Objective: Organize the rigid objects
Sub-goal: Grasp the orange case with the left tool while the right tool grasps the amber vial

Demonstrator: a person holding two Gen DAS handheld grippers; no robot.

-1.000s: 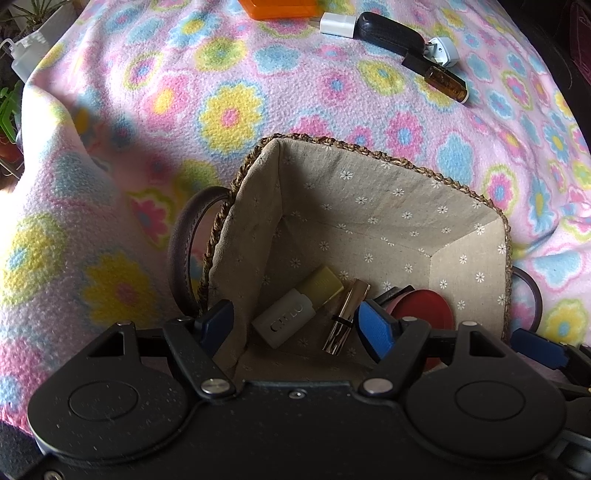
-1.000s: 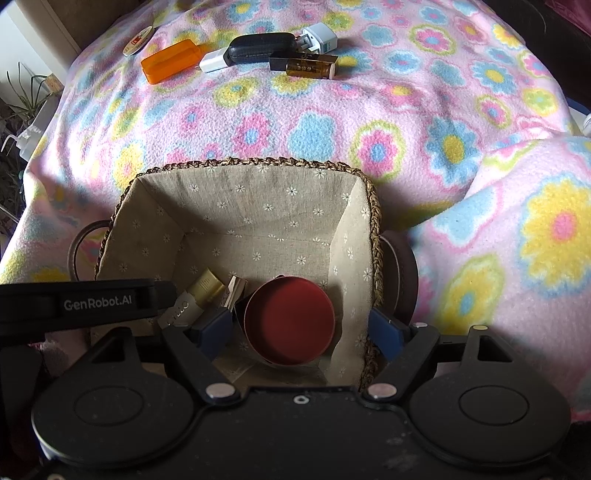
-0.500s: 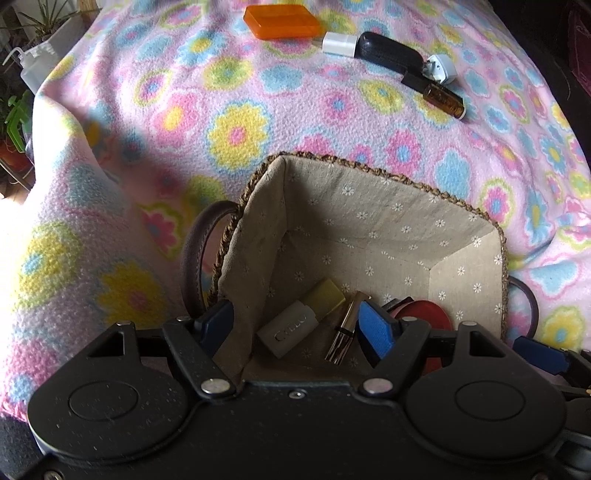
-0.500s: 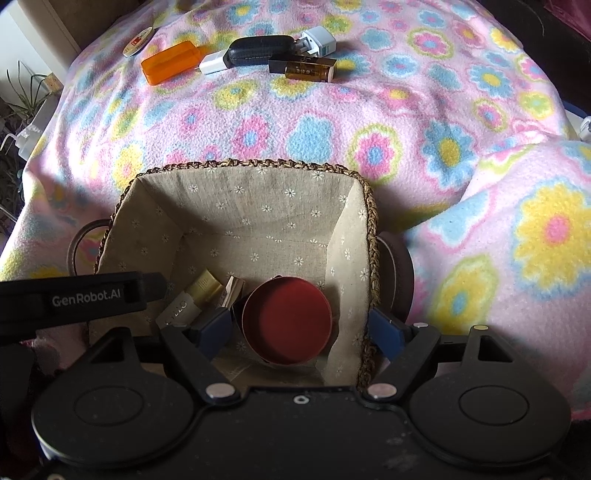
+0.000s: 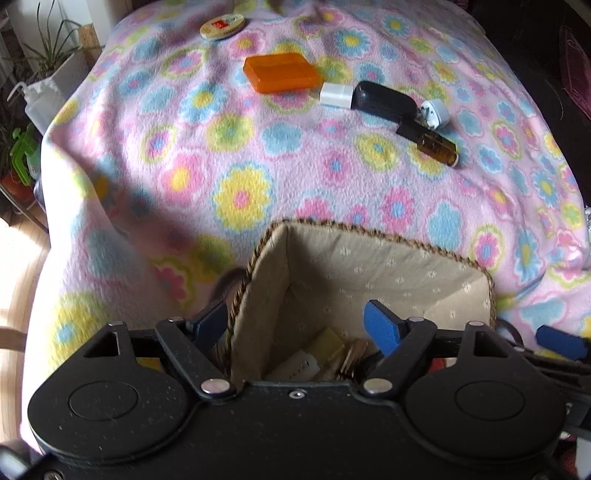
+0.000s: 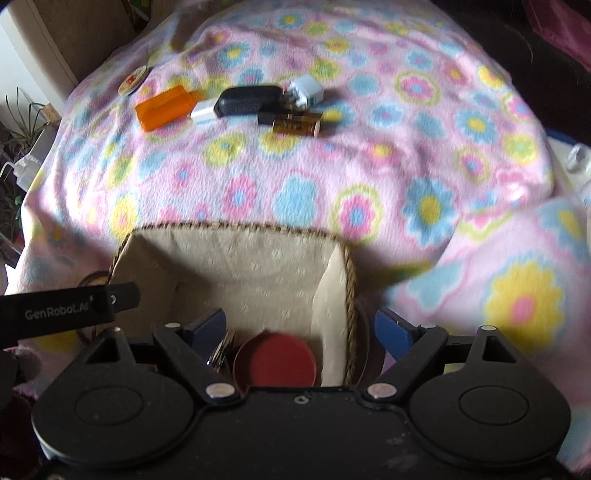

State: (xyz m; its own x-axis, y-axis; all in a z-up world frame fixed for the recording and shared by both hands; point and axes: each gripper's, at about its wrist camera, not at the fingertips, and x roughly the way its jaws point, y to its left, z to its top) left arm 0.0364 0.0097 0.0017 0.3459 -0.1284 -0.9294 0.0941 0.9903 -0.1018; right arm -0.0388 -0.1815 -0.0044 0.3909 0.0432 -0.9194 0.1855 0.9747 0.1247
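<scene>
A woven basket with a beige lining [image 5: 373,258] [image 6: 240,258] sits on the flowered blanket, close under both grippers. It holds a red round tin [image 6: 275,360], a white and olive item [image 5: 317,354] and a metallic piece [image 5: 352,360]. My left gripper [image 5: 295,321] is open and empty over the basket's left wall. My right gripper [image 6: 299,328] is open and empty over its right wall. Farther off lie an orange box [image 5: 280,72] [image 6: 164,107], a white block [image 5: 335,95], a black case [image 5: 384,100] [image 6: 249,99], a white plug [image 5: 435,113] [image 6: 306,91] and an amber bottle [image 5: 436,144] [image 6: 297,123].
A round badge [image 5: 222,25] [image 6: 133,80] lies at the far left of the blanket. Plants and a white bottle [image 5: 40,99] stand off the left edge. The left gripper's body [image 6: 70,304] shows in the right wrist view.
Both grippers have risen and pulled back from the basket, so it sits lower in both views and more of the far objects shows. The jaws stay open.
</scene>
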